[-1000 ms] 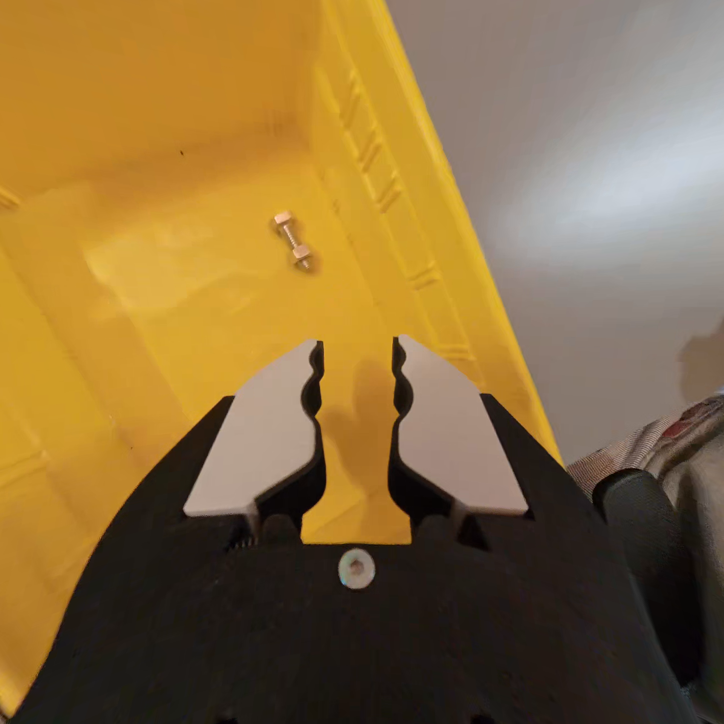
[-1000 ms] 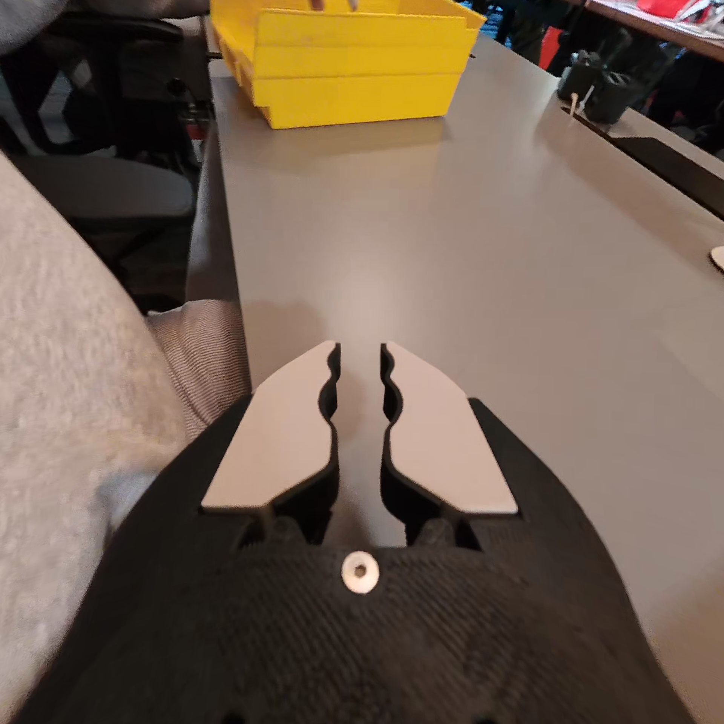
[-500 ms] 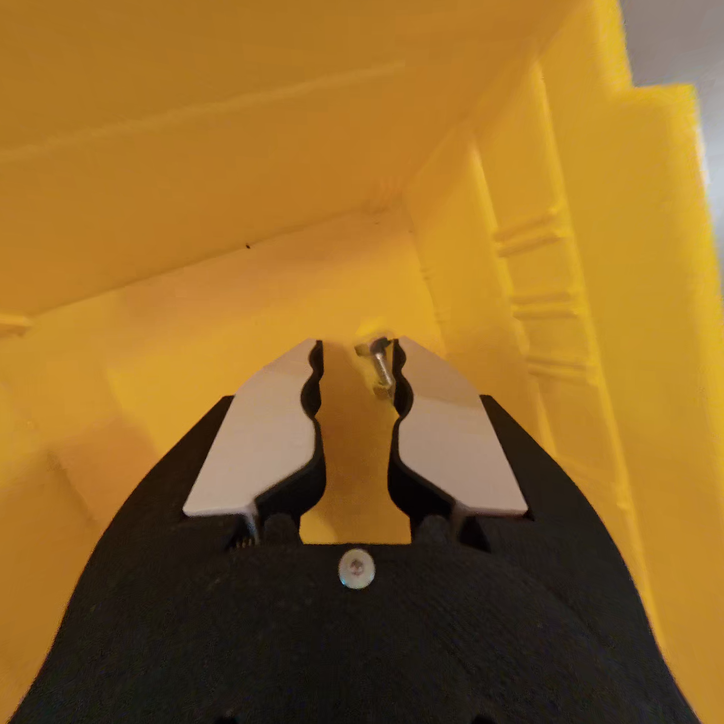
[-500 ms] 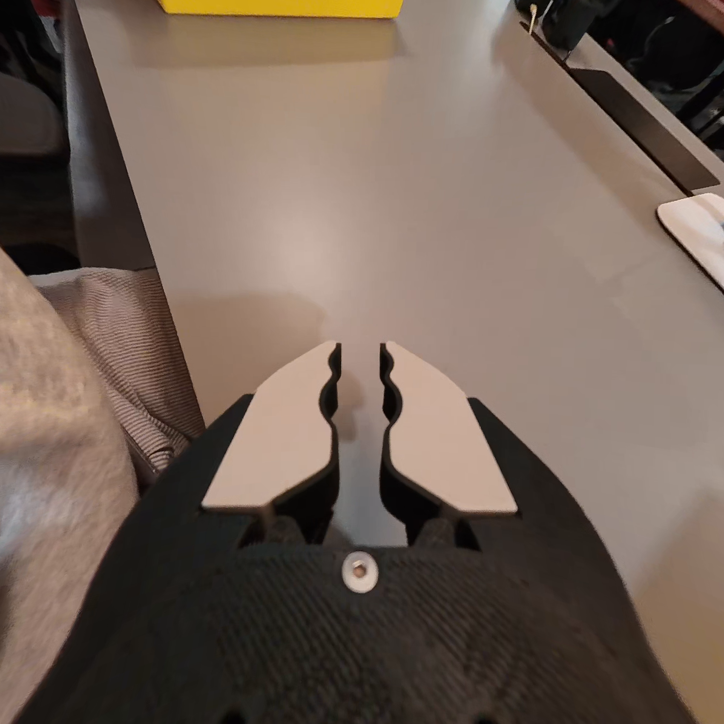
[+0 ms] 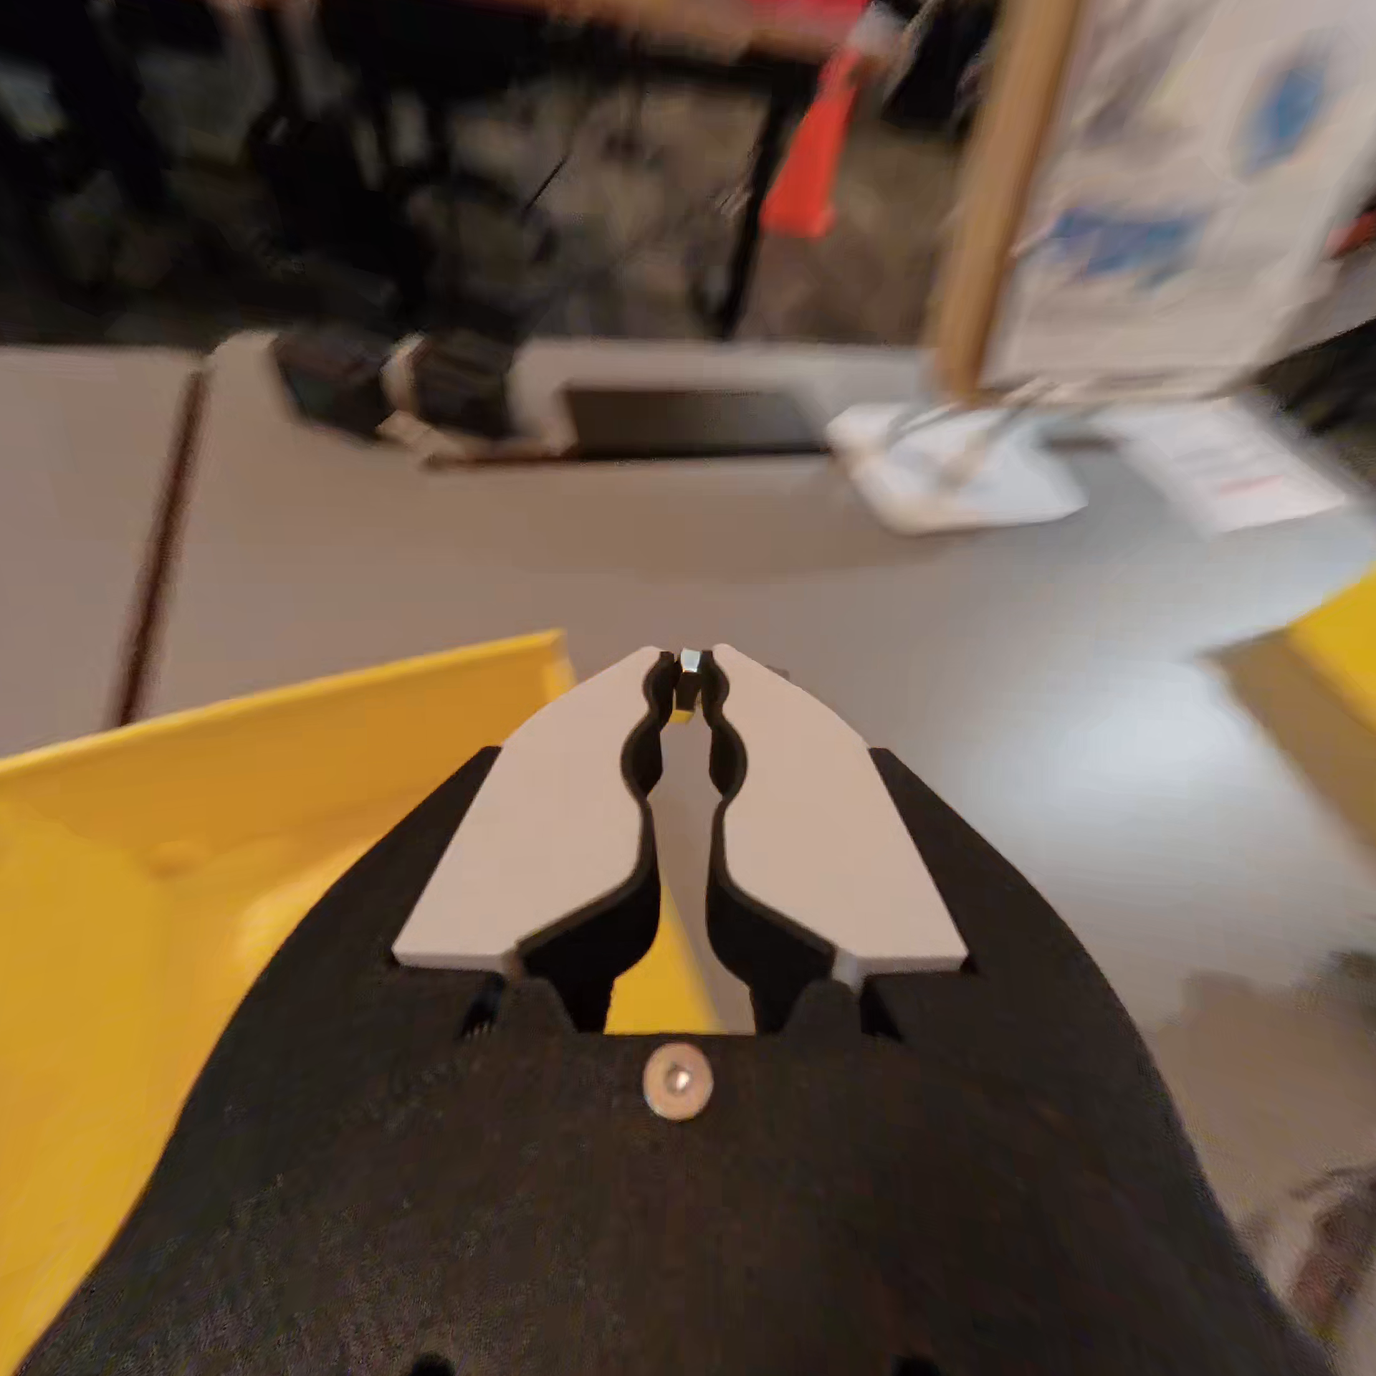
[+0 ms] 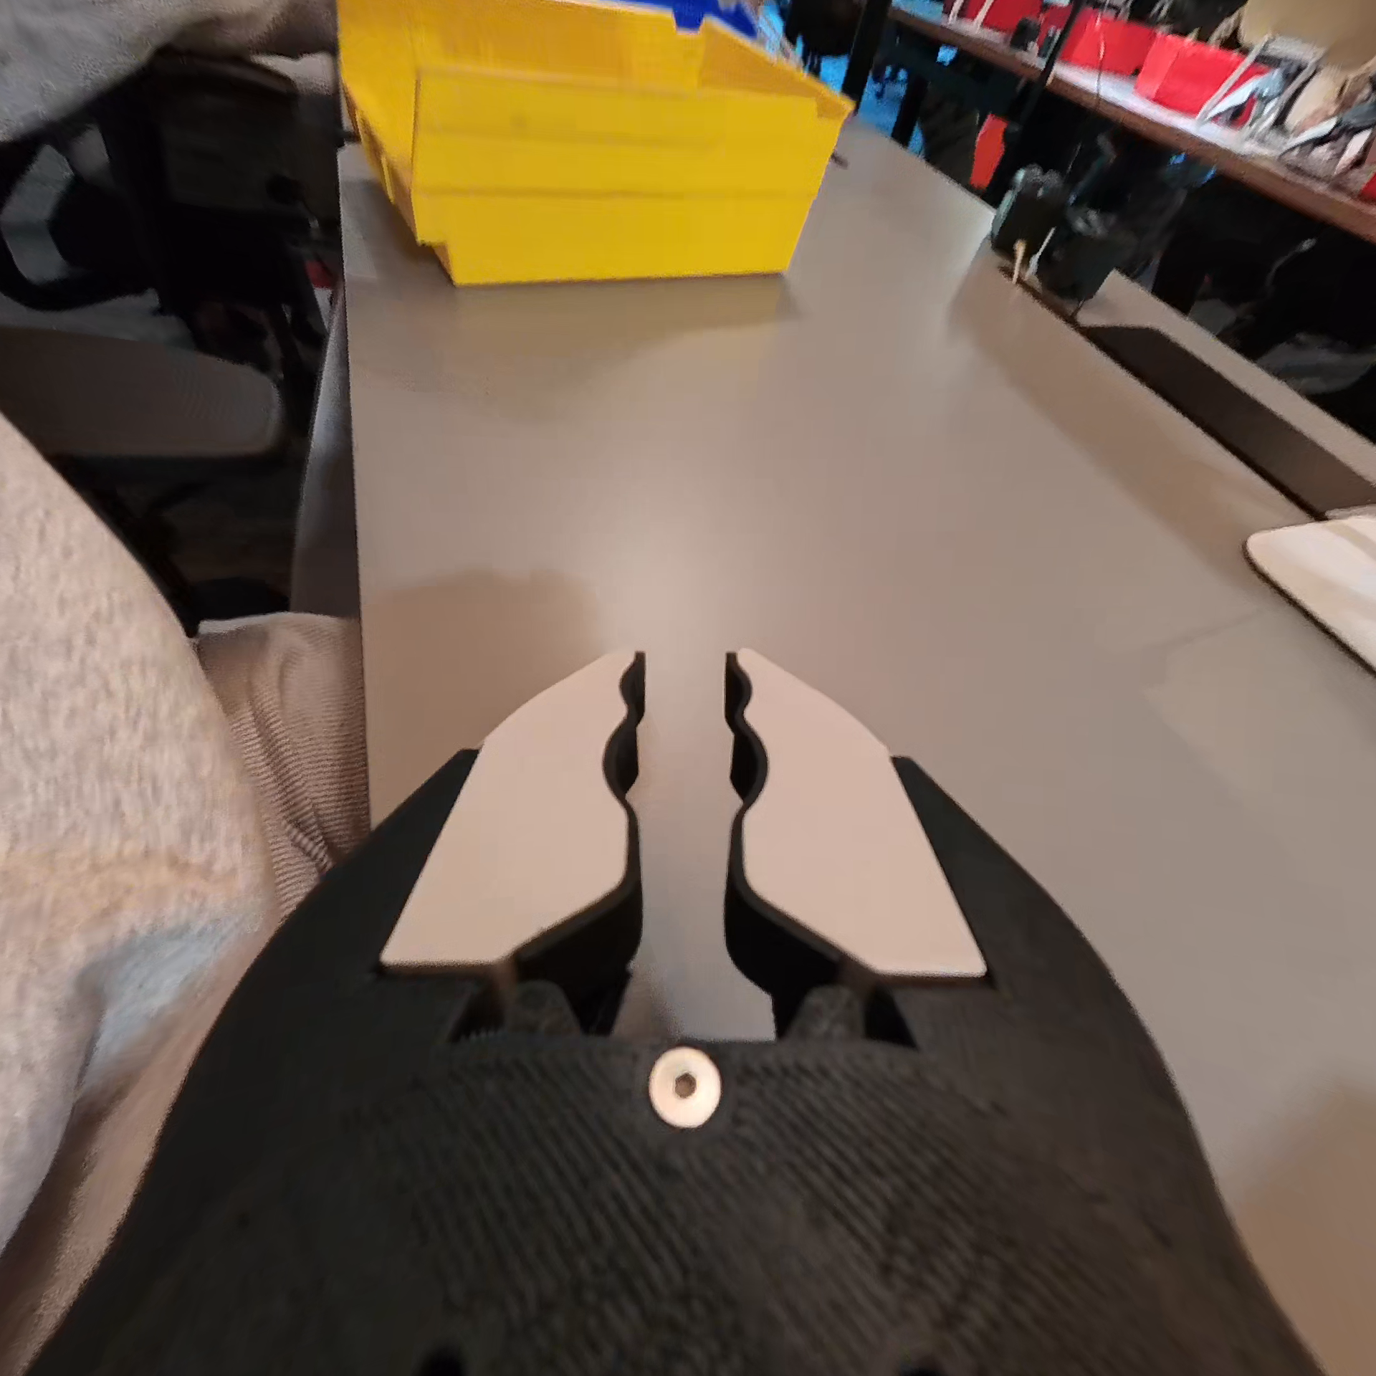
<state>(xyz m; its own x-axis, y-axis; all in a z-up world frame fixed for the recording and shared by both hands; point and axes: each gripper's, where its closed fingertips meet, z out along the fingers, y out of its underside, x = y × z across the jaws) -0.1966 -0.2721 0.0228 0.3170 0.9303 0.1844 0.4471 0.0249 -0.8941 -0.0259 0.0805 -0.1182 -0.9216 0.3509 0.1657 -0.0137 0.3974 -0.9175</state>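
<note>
My left gripper (image 5: 688,659) is shut on a small metal bolt with a nut (image 5: 686,683), pinched between the fingertips. It is held above the near corner of a yellow bin (image 5: 223,782), over the grey table (image 5: 447,581). The left wrist view is blurred by motion. My right gripper (image 6: 683,659) is open and empty, low over the grey table (image 6: 819,484) near its left edge. The yellow bin (image 6: 596,171) stands at the far end of the table in the right wrist view.
A second yellow bin edge (image 5: 1333,655) shows at the right. A white flat stand (image 5: 960,476) and a black device (image 5: 402,387) sit farther back. A white pad (image 6: 1325,573) lies at the right. A person's grey sleeve (image 6: 112,782) is at the left. Some 45 centimeters of space lies between my two pairs of fingers.
My left gripper closed on the bolt inside the yellow bin and lifted it out above the bin's rim. My right gripper tilted back up, so the bin is in view again.
</note>
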